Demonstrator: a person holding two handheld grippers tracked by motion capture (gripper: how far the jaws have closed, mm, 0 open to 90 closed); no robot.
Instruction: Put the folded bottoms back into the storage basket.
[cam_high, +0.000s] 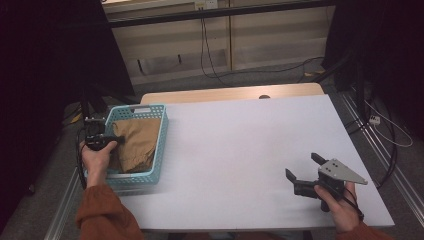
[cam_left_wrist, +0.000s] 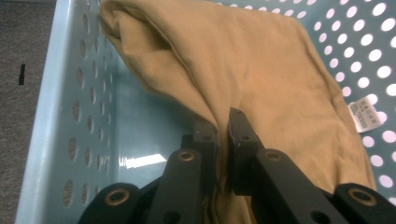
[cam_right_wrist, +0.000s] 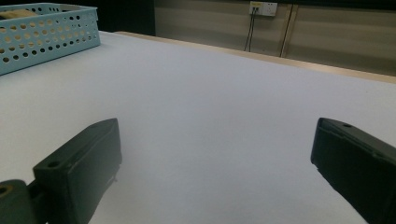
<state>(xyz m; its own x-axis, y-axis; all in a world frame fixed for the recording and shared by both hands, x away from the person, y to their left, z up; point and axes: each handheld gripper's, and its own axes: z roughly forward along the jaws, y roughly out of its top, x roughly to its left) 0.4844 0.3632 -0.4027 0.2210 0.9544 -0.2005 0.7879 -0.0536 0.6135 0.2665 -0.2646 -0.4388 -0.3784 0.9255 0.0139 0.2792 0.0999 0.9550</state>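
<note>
Left tool (cam_left_wrist: 223, 135) pinches fold of tan cotton garment (cam_left_wrist: 243, 65) inside perforated light-blue plastic basket (cam_high: 159, 145), frame left, likely to lift it. Right tool (cam_high: 301, 171) wide open, empty, parked lower right on white worktop (cam_high: 240, 145).

- The left tongs (cam_high: 116, 139) are black, with flat bars joined by brass-ringed pivots (cam_left_wrist: 117, 196) at about 7 o'clock in the left gripper view.
- The right tongs (cam_high: 303, 167) have two blocky black jaws, each with a small screw hole, and a grey three-cornered plate (cam_high: 342, 171) on top.
- Rust-orange sleeves (cam_high: 104, 216) cover both forearms.
- A dark strap circles the right hand (cam_high: 342, 207).
</note>
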